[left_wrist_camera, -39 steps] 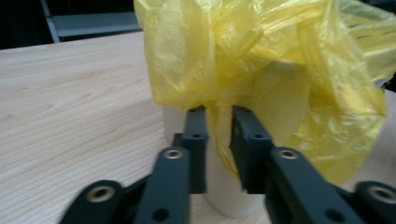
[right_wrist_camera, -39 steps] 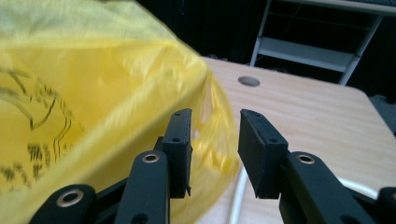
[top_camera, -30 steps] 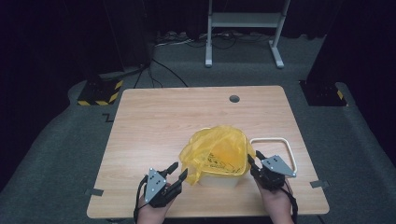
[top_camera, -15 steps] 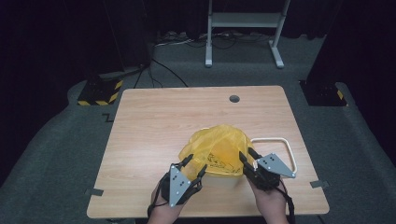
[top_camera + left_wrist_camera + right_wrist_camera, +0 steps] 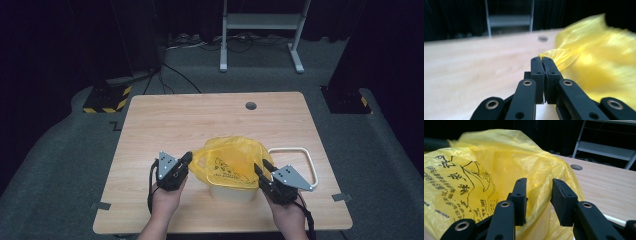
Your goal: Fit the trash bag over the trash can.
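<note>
**Left jaws pinched on the bag edge, right jaws apart at the bag**

Your left gripper [image 5: 543,60] has just closed its jaws; they now press together on a thin corner of the yellow bag [image 5: 231,161], and the film past that pinch is blurred in the left gripper view. Your right gripper [image 5: 539,187] stands with its jaws apart against the bag's right side; whether either pad touches the plastic is hard to tell. The bag sits over a white bin [image 5: 232,191] near your edge of the table [image 5: 190,120], hiding all but the bin's lower front. Just right of it lies a white frame [image 5: 306,152], partly covered by your right gripper. The black print on the bag [image 5: 456,182] can't be read.
</note>
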The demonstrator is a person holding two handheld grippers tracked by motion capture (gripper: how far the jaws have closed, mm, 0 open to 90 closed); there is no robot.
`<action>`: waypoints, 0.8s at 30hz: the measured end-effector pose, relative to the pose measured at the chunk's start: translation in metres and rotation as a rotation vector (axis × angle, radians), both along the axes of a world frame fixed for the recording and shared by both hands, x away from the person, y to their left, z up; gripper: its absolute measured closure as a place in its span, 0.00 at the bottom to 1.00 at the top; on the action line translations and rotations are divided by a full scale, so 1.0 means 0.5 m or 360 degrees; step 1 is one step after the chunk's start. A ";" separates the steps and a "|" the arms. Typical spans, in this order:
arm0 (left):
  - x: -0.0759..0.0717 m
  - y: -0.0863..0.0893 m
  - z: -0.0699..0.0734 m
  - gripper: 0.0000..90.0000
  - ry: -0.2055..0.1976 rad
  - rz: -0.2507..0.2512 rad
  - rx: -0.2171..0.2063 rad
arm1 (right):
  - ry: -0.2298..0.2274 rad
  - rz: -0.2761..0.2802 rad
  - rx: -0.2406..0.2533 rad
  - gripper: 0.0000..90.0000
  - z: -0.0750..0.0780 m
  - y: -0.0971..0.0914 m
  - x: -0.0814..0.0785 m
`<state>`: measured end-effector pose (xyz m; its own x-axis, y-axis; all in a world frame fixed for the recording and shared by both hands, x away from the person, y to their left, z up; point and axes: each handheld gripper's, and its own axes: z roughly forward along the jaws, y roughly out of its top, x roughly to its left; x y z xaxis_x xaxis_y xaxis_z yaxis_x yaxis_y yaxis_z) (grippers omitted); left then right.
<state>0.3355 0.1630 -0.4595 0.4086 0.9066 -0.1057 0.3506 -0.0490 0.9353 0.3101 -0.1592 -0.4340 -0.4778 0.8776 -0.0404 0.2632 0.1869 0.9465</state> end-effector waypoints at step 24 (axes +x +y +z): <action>-0.115 -0.015 0.029 0.68 -0.0249 -0.0151 -0.0052 | 0.0010 0.0013 -0.0014 0.78 0.008 -0.029 -0.012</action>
<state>0.2779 0.1556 -0.4449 0.5057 0.8604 -0.0629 0.1962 -0.0436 0.9796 0.3043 -0.1737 -0.4302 -0.4852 0.8732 -0.0450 0.2675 0.1973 0.9431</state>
